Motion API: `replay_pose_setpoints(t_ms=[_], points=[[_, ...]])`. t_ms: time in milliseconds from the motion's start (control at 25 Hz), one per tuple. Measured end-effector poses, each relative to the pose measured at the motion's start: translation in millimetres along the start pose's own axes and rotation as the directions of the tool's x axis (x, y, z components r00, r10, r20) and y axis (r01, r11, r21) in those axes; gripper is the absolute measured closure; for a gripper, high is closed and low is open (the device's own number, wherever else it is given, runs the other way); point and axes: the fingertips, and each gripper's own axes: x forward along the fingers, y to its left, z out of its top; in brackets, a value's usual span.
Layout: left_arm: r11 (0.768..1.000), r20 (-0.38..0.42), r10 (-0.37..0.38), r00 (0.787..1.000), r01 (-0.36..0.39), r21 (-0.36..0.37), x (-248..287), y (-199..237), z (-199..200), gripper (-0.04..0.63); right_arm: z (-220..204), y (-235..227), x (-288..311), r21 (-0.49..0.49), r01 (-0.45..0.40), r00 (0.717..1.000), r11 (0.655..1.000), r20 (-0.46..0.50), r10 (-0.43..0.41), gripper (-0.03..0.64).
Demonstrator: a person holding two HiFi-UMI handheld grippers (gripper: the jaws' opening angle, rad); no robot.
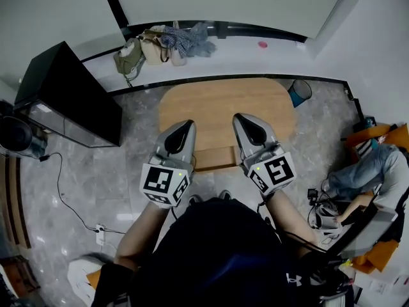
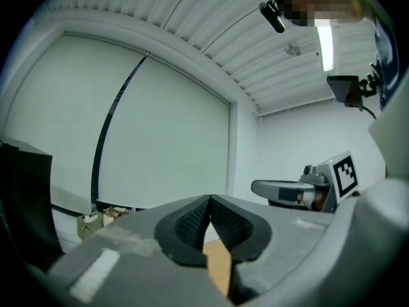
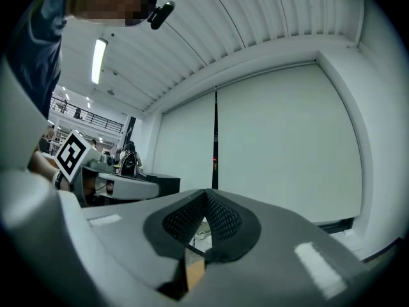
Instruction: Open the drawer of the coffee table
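Note:
The oval wooden coffee table (image 1: 223, 104) stands on the grey floor below me. Its drawer (image 1: 216, 158) juts out of the table's near edge, between the two grippers. My left gripper (image 1: 185, 126) and right gripper (image 1: 244, 121) are held level, high above the table, side by side and apart from it. Both are shut with nothing between the pads. In the left gripper view the left gripper's (image 2: 209, 201) jaws meet against the white blind, with the right gripper (image 2: 300, 190) off to the side. In the right gripper view the right gripper's (image 3: 205, 194) jaws are pressed together.
A black cabinet (image 1: 70, 98) stands left of the table. Bags (image 1: 153, 47) lie on the window ledge behind it. A blue bin (image 1: 298, 93) sits at the table's far right corner. A seated person (image 1: 370, 171) is at the right. A cable and power strip (image 1: 99, 229) lie on the floor at left.

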Motion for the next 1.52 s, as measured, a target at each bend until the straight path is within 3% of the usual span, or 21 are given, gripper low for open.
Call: replay_pose_setpoints(t_ms=[560, 1520], points=[[1.000, -0.032, 0.000, 0.999, -0.001, -0.015, 14.1, 9.4, -10.1, 0.594, -5.9, -10.1, 4.6, 0.007, 0.028, 1.000, 1.000, -0.011, -0.028, 0.615], [0.999, -0.066, 0.010, 0.998, -0.013, -0.045, 20.8, 15.2, -20.0, 0.594, -19.4, -13.1, 11.4, 0.046, -0.005, 0.999, 0.999, -0.037, 0.007, 0.615]])
